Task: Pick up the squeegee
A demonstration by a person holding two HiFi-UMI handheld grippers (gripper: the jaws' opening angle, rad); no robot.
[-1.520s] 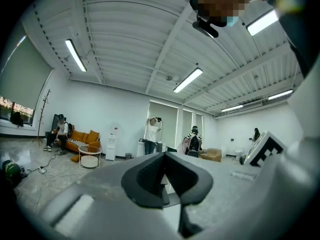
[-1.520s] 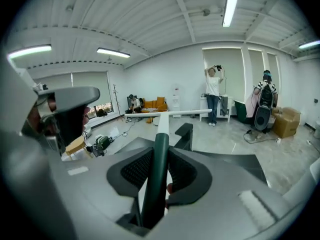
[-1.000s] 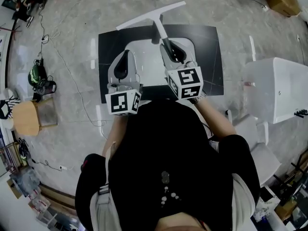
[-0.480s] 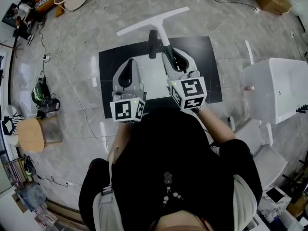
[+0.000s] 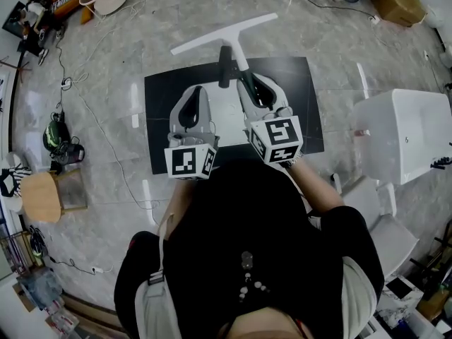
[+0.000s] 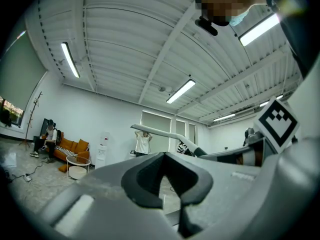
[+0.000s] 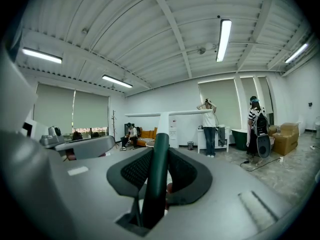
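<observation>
The squeegee point(image 5: 224, 32) has a long white blade, a white stem and a dark green handle point(image 7: 156, 169). My right gripper point(image 5: 248, 80) is shut on that handle, and the blade points away from me above the black mat point(image 5: 161, 111). In the right gripper view the handle stands upright between the pads, with the blade point(image 7: 172, 113) level across the top. My left gripper point(image 5: 192, 97) hangs beside it on the left with nothing in it, its jaws a narrow gap apart. The left gripper view shows the squeegee point(image 6: 161, 133) to its right.
A white sheet point(image 5: 224, 108) lies on the mat. A white bin point(image 5: 406, 129) stands at the right, a wooden stool point(image 5: 41, 193) at the left, and cables point(image 5: 106, 126) trail over the grey floor. People point(image 7: 209, 126) and a sofa point(image 6: 70, 148) are far across the room.
Both grippers have risen a little over the mat, and the squeegee went up with the right one. Most of this came in the first half second.
</observation>
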